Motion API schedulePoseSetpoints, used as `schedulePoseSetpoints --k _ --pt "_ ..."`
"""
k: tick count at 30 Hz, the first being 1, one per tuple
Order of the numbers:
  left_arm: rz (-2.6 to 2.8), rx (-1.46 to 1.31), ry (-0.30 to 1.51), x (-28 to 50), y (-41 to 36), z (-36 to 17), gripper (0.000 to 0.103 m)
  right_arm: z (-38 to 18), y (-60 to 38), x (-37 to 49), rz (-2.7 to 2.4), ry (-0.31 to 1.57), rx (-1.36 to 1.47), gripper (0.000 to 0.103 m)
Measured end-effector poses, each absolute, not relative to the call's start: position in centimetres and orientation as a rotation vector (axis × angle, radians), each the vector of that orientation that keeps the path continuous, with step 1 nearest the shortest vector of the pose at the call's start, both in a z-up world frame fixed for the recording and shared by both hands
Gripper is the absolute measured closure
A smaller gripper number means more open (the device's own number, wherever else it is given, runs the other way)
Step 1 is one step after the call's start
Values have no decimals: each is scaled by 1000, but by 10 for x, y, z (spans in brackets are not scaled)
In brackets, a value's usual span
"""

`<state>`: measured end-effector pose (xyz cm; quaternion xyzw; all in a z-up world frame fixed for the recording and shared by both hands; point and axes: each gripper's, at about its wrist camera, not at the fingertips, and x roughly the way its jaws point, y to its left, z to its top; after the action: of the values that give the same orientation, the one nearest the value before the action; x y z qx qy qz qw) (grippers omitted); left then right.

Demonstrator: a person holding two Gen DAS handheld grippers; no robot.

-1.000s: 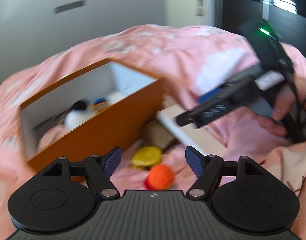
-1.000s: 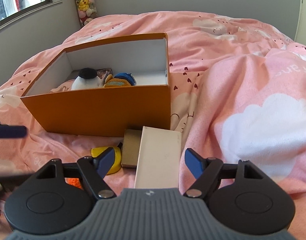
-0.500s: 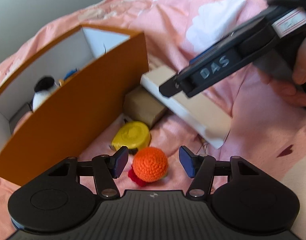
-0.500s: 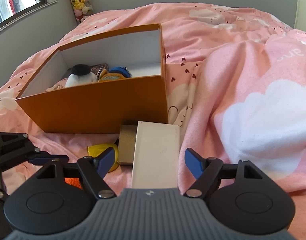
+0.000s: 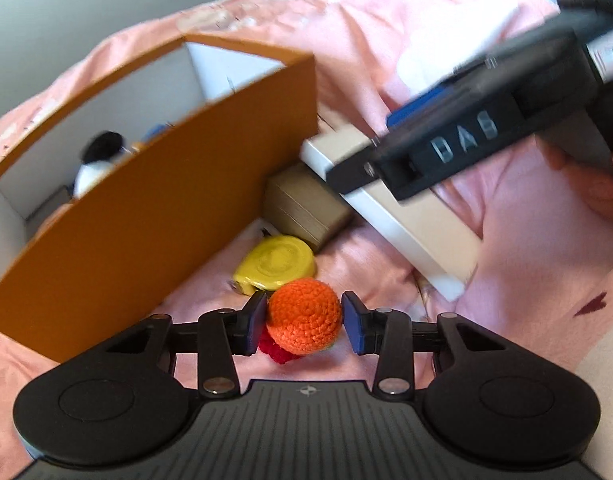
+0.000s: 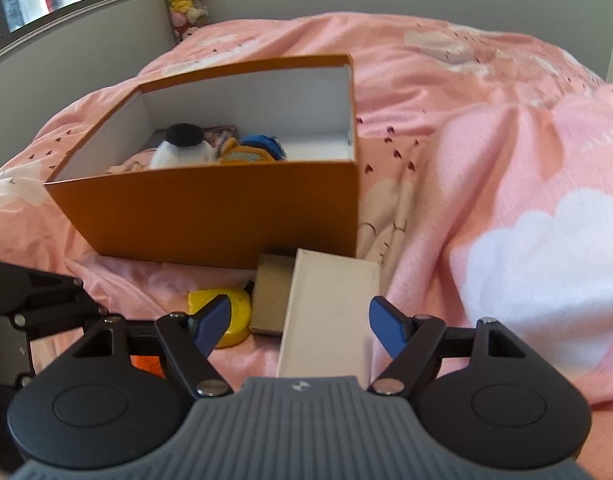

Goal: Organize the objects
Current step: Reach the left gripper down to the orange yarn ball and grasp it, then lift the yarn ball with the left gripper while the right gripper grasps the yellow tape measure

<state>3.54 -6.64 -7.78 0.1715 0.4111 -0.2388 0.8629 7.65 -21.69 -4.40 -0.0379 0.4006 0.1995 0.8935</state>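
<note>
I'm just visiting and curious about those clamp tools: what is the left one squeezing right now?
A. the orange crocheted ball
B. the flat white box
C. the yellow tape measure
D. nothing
A: the left gripper has its blue pads closed against both sides of the orange crocheted ball, beside the yellow tape measure.

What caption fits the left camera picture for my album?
Left gripper pinches the orange crochet ball beside a yellow tape measure and orange box.

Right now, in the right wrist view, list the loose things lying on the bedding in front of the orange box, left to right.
Round yellow tape measure → small brown cardboard box → flat white rectangular box.
</note>
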Motion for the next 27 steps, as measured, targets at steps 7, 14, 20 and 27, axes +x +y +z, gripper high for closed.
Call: schedulePoseSetpoints --k 7,14,20,27 --pt "-406 214 836 40 -35 -56 57 -36 -201 76 519 821 -154 51" --pt "-339 93 876 48 -3 -50 57 -39 -166 77 676 842 -345 57" --pt "-311 25 895 58 10 -56 57 -60 -130 79 782 882 -571 59" --pt "-299 -29 929 65 20 -65 57 -90 -101 77 810 901 -807 60"
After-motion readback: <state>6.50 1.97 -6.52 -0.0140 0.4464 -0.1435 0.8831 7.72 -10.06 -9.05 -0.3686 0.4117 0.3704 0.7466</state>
